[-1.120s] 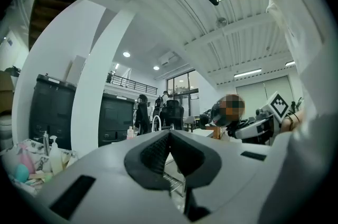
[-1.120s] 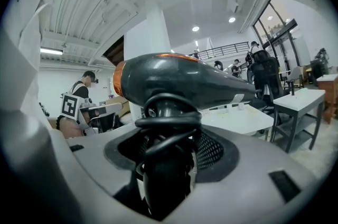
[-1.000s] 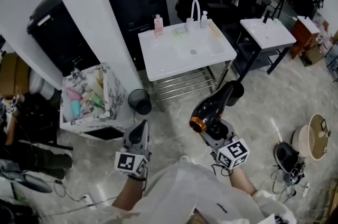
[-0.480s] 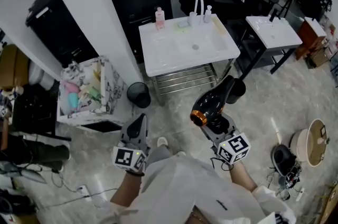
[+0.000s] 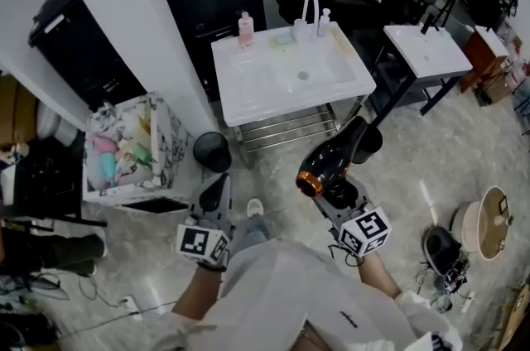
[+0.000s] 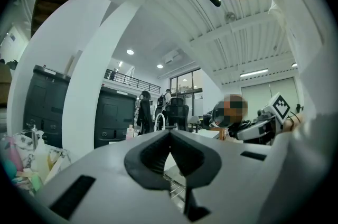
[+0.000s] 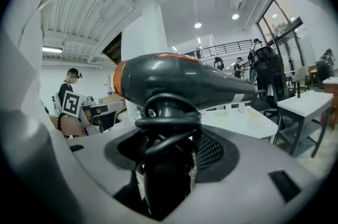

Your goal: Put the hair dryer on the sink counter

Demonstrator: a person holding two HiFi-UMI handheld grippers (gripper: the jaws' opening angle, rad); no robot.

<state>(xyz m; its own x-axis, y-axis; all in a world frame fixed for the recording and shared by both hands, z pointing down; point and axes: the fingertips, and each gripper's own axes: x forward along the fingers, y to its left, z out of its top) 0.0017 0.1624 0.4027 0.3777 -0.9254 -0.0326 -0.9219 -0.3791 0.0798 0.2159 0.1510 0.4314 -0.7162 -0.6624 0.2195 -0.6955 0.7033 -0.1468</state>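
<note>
A black hair dryer [image 5: 333, 161] with an orange ring at its back end hangs above the floor in the head view. My right gripper [image 5: 338, 190] is shut on its handle, and the coiled cord [image 7: 168, 121] is wrapped round the handle between the jaws. The dryer's barrel [image 7: 185, 80] lies crosswise above the jaws. The white sink counter [image 5: 248, 88] stands ahead, a little to the left of the dryer, with a faucet [image 5: 308, 7] and a pink bottle [image 5: 245, 27] at its back. My left gripper [image 5: 218, 190] hovers lower left, shut and holding nothing.
A small black bin [image 5: 209, 151] stands by the counter's left leg. A patterned box [image 5: 166, 135] of bottles sits left of it, behind a white pillar [image 5: 137, 18]. A second white sink table [image 5: 426, 51] is on the right. Cables and a round device [image 5: 489, 217] lie on the floor at right.
The person has stepped forward, and a shoe now shows between the grippers. Both grippers kept their poses, with the hair dryer still in the right one.
</note>
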